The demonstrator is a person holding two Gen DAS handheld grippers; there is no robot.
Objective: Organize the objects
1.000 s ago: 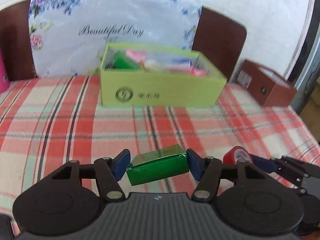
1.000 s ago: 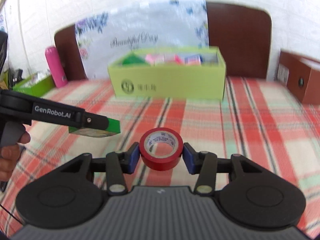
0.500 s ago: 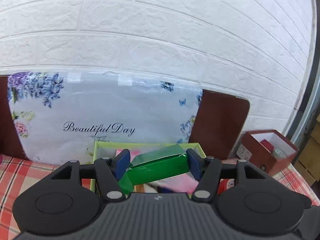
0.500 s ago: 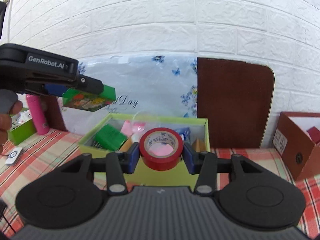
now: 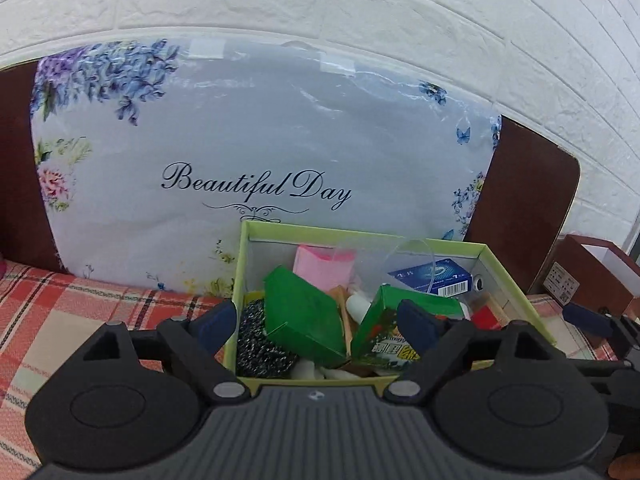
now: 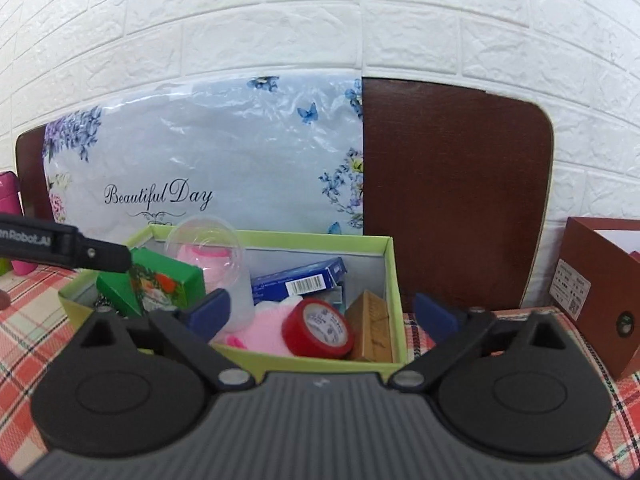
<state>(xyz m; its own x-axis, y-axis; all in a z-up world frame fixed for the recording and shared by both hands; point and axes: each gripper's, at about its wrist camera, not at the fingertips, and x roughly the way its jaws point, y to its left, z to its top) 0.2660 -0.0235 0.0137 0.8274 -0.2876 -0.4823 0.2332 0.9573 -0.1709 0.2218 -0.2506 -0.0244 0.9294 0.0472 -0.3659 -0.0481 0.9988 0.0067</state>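
A light green cardboard box [image 5: 516,280] [image 6: 390,280] stands on the plaid tablecloth and holds several items. My left gripper [image 5: 318,326] is open above its near left part; a green carton [image 5: 384,332] [image 6: 164,286] lies free in the box by the right finger. My right gripper [image 6: 322,312] is open above the box's near right part. A red tape roll [image 6: 318,328] lies inside the box, free of the pads. Another green box [image 5: 300,316], a blue carton [image 6: 300,282], a clear cup [image 6: 208,256] and a wooden block [image 6: 370,326] also sit inside.
A floral "Beautiful Day" bag [image 5: 256,168] leans on a brown board [image 6: 452,192] against the white brick wall behind the box. A brown open box [image 6: 600,292] stands at the right. A pink bottle [image 6: 12,224] stands far left.
Both grippers have opened. The green carton dropped from my left gripper and the red tape roll from my right gripper; both now lie in the light green box.
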